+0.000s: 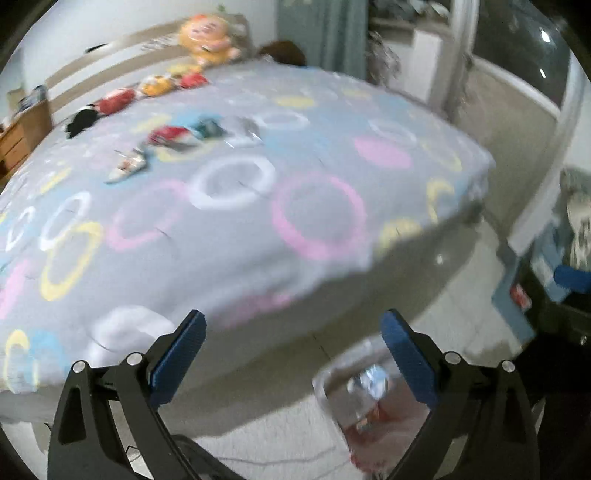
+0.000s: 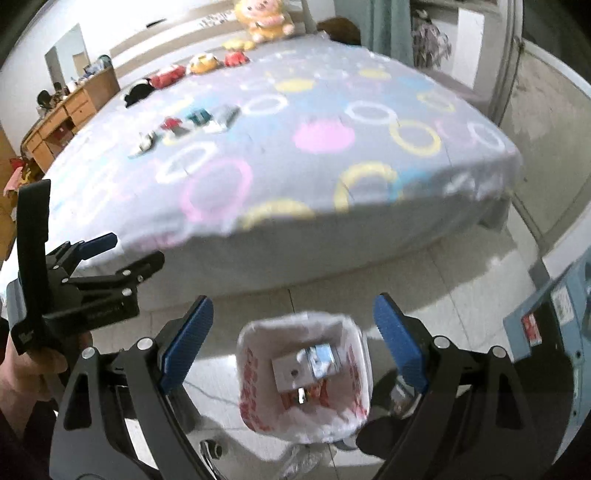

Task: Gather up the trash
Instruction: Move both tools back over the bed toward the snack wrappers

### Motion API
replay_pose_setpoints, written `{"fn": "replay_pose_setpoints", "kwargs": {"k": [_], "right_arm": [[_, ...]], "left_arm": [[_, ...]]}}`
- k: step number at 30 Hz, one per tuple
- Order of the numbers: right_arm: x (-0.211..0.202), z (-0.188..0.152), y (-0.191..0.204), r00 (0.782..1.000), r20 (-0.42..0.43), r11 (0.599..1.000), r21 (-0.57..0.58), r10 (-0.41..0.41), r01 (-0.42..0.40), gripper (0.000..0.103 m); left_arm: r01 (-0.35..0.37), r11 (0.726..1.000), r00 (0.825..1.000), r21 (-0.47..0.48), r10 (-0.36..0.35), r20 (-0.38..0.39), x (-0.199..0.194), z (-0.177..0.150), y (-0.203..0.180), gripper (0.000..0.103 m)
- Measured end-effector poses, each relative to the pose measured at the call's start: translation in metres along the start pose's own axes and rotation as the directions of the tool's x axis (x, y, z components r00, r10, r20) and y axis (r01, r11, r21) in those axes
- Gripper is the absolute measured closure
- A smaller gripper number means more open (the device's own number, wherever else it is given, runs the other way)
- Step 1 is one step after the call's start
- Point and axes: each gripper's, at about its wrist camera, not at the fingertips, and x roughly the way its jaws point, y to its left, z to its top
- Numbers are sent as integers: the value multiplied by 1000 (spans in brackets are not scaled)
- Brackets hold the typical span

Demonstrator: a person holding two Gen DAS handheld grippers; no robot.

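Right wrist view looks down at a small trash bin (image 2: 303,373) on the pale tiled floor (image 2: 461,280). The bin has a white plastic bag with red print inside it. Some trash already lies at the bottom: a flat white box (image 2: 291,373) and a shiny wrapper (image 2: 321,360) beside it. The right tool (image 2: 293,343) hangs above the bin with its two blue fingers spread wide and nothing between them.

The left tool (image 2: 122,247) shows at the left edge of this view, held in a person's hand (image 2: 26,369). In the left wrist view, the left tool (image 1: 293,354) is also wide open and holds nothing. The bin (image 1: 369,410) is blurry there, low and to the right, partly behind one blue finger.

More trash is on the bed (image 2: 332,173), which has a grey cover with coloured rings. A row of small wrappers (image 2: 188,125) lies in the middle of the bed, well apart from the bin. Stuffed toys (image 2: 199,64) sit in a line near the far side, with a big yellow one (image 2: 264,20) by the headboard. A wooden dresser (image 2: 70,114) stands to the left of the bed.
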Motion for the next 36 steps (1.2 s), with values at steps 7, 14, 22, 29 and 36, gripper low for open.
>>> {"fn": "replay_pose_setpoints", "kwargs": {"k": [7,14,22,29,36], "right_arm": [[-13,41,26,998,61,999,-30,25,-23,16],[-20,78,47,994,96,997,-51,54,-49,16],[-18,126,66,989,135,996,-76,62,-52,16],[5,171,84,989,134,996,-73,69,-59,14],[47,208,103,993,99,995,-83,62,-54,14]], "left_arm": [[-55,989,994,-135,67,88,-28,30,54,10],[-106,972,978,-209,140,156,-46,64,105,8],[-135,957,969,-258,181,165,-33,97,143,8],[-186,957,963,-222,223,152,-8,121,168,8],[-173,946,973,-274,207,103,23,138,198,8]]}}
